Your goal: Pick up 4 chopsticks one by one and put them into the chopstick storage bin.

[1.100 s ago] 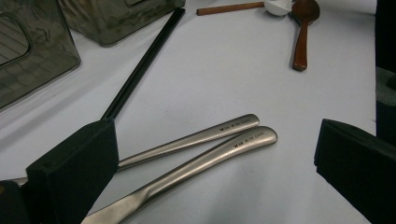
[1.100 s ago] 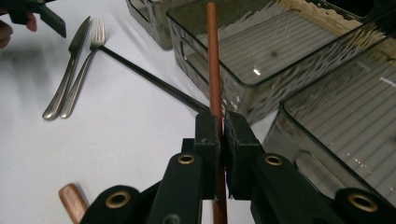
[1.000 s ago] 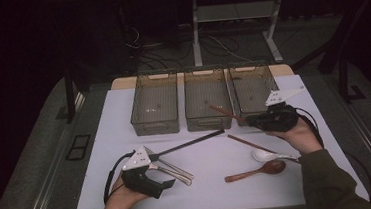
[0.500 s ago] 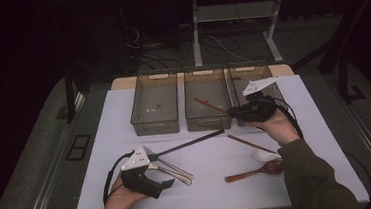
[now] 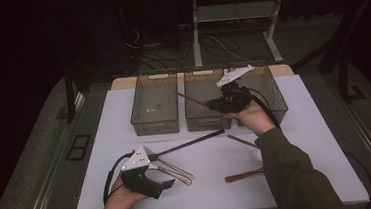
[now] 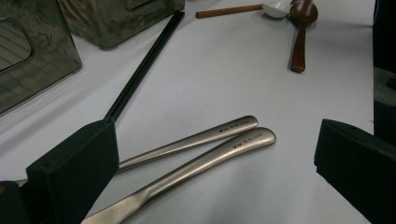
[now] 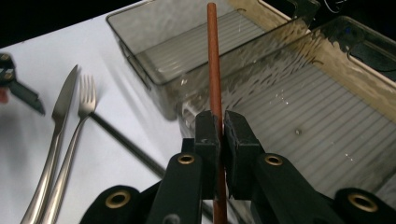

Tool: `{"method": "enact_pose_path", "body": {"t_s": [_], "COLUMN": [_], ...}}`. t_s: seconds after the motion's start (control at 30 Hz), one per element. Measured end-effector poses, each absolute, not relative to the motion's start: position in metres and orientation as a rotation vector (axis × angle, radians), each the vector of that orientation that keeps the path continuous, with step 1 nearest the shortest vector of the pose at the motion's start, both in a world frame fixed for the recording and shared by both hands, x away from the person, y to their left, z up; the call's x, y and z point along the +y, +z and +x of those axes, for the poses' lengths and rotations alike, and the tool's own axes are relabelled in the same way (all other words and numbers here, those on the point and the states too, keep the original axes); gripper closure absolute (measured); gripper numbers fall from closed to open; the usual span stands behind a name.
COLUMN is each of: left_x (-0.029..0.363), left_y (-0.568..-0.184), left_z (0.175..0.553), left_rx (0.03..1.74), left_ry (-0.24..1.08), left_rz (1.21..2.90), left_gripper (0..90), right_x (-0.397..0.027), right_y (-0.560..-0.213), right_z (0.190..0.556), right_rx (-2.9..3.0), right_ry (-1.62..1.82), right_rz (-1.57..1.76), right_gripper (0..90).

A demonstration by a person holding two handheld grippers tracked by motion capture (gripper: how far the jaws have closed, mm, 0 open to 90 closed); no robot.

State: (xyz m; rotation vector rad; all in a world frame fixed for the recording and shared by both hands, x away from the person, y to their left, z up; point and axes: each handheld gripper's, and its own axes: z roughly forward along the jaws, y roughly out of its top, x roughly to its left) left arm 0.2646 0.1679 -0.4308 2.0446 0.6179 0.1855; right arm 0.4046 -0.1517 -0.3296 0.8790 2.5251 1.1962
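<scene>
My right gripper (image 5: 209, 103) (image 7: 222, 124) is shut on a brown wooden chopstick (image 5: 191, 98) (image 7: 214, 60). It holds the stick tilted above the middle clear bin (image 5: 200, 122), tip pointing left toward the left bin (image 5: 155, 124). At the table's front left, my left gripper (image 5: 166, 175) (image 6: 219, 172) rests open. The handles of a steel knife and fork (image 5: 174, 169) (image 6: 219, 144) lie between its jaws, untouched. A black chopstick (image 5: 191, 142) (image 6: 144, 65) lies on the white table just beyond them.
A third clear bin (image 5: 275, 105) stands at the right of the row. A second brown chopstick (image 5: 241, 141), a white spoon (image 5: 255, 155) and a wooden spoon (image 5: 242, 176) lie at the front right, partly under my right forearm.
My right gripper has carried the brown chopstick leftward and slightly up, from the right bin to over the middle bin. The left gripper has stayed put.
</scene>
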Motion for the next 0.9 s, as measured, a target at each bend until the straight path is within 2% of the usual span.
{"method": "enact_pose_path", "body": {"t_s": [0.43, 0.9], "left_x": [0.165, 0.167], "left_y": [-0.433, -0.433], "left_z": [0.267, 0.268], "left_rx": [0.597, 0.596], "left_ry": [0.195, 0.194], "left_rz": [2.058, 2.047], "left_gripper": [0.0, 0.0], "right_x": [-0.09, -0.028], "right_y": [-0.325, -0.342], "right_z": [0.436, 0.479], "right_rx": [2.526, 2.558], "right_ry": [1.098, 1.054], "right_rz": [0.921, 0.987], "right_gripper": [84.7, 84.7]}}
